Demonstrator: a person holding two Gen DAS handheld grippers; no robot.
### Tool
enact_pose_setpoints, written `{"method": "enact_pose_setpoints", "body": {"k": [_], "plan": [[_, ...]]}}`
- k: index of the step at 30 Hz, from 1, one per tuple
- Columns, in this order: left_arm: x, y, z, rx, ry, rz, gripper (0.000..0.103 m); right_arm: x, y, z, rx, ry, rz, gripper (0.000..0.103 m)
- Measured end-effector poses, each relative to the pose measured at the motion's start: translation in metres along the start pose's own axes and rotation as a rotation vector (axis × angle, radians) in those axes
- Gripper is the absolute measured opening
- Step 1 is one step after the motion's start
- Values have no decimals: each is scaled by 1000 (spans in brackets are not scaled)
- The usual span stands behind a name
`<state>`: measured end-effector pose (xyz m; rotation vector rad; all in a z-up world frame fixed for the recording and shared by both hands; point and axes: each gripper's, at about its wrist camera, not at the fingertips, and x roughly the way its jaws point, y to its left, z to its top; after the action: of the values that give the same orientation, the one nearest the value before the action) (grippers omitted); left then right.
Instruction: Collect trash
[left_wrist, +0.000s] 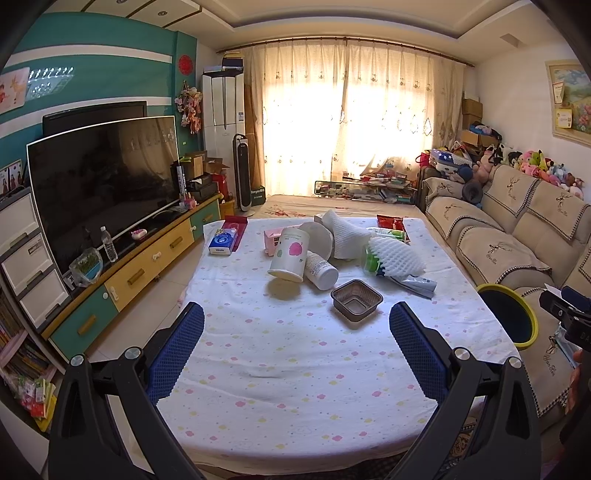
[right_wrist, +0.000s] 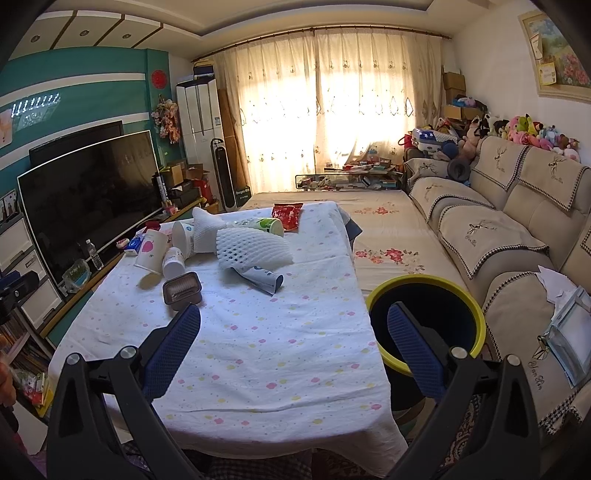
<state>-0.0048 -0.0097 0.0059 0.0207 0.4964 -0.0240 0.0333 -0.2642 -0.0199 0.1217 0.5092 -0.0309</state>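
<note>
Grippers first: the left gripper (left_wrist: 296, 326) and the right gripper (right_wrist: 293, 326) both hang with fingers spread wide and empty above the near edge of the table (left_wrist: 280, 387), probably poised before a first pick. Just beside the table's right edge stands the yellow-rimmed bin (right_wrist: 424, 325), mouth up, handy for dropping things in; its base is cut off behind the right gripper. Farther along, the trash sits bunched mid-table: a brown plastic tray (left_wrist: 356, 303) nearest, then a tipped paper cup (left_wrist: 289, 254) touching a white bottle (left_wrist: 320, 270), and foam netting (left_wrist: 395, 256) lying over a wrapper. What lies under the pile I cannot make out.
</note>
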Motion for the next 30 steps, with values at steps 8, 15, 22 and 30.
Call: {"method": "enact_pose_setpoints", "body": {"k": [8,15,22,30], "plan": [[-1,-1,2,1,2,-4,99,-2,0,3,4,1,0,97],[-1,-2,2,1,2,-3,99,3,-3,-1,5,2,0,97],[-1,-1,3,7,6,-7,99,6,-5,-5,8,4,1,97],[-1,-2,2,7,5,-8,99,6,-6,-8,10,6,2,97]]}}
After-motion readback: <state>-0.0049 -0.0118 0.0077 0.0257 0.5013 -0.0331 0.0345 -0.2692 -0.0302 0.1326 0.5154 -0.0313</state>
